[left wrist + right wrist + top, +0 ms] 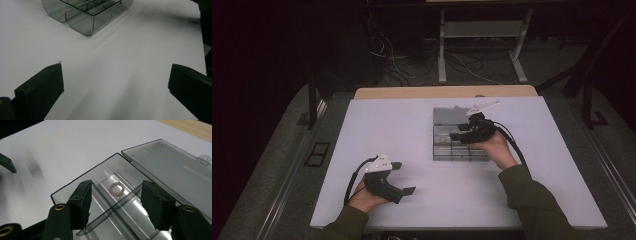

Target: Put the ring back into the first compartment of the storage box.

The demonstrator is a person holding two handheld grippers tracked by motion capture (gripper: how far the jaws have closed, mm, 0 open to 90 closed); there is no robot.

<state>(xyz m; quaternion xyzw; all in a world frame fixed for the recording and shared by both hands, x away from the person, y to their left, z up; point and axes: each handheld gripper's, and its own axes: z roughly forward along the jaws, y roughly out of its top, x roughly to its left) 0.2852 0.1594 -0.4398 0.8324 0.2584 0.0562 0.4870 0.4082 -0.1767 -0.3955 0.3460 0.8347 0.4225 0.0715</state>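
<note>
A white, matte table [422,190] holds a smoky, see-through plastic organiser box [457,142] right of centre, a rectangle with rounded corners split by thin dividers into compartments. Its flat lid [172,167] lies open on the far side. In one long compartment rests a small bead bracelet [116,189], a ring of pale pink beads with gold-coloured pieces.

The right gripper [115,202] hovers over the box, its blocky black jaws parted about halfway, with nothing pinched; the bracelet lies beyond their tips. The right hand [497,145] reaches in from the near right, sleeve olive green.

The left gripper [404,177] rests on the table at near left, pointing right, jaws spread wide and empty.
</note>
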